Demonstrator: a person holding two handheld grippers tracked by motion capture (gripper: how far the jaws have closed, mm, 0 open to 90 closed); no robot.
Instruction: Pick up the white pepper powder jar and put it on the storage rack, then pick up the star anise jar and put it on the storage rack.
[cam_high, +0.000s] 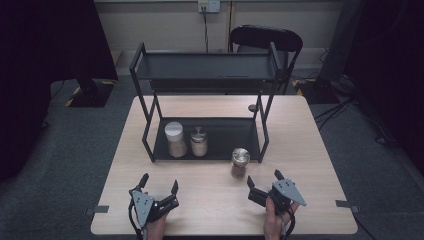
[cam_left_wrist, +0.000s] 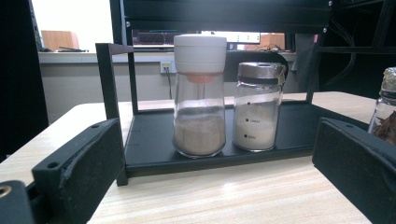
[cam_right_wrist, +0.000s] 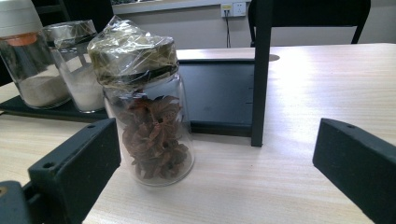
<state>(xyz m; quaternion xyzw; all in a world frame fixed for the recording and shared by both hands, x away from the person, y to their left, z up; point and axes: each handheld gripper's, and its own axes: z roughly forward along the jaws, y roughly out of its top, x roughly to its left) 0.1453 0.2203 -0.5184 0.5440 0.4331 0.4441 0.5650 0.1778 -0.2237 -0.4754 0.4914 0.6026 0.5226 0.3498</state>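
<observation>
Right gripper (cam_high: 265, 187) low at the near edge of the table (cam_high: 210, 210), jaws spread wide, nothing between them. Left gripper (cam_high: 160, 192) likewise released and empty, resting at the near-left. Ahead of the right gripper and slightly to its left stands the star-anise jar (cam_high: 240, 162), upright on the bare tabletop just outside the rack (cam_high: 150, 130), close by the rack's front-right post. In the right gripper view the jar (cam_right_wrist: 149, 112) sits off-centre toward the left jaw, not yet between the two. Its long axis is vertical; its top is wrapped in crinkled film, and whether there is a firm lid under it is hard to tell. The right hand is clearly the nearer one; the left gripper faces the rack's lower shelf, where the white-capped jar (cam_left_wrist: 199, 95) and the steel-capped jar (cam_left_wrist: 258, 107) stand side by side, just apart. Judgement: the coming reach is forward and a little leftward, closing on the glass body below the wrapped top.
</observation>
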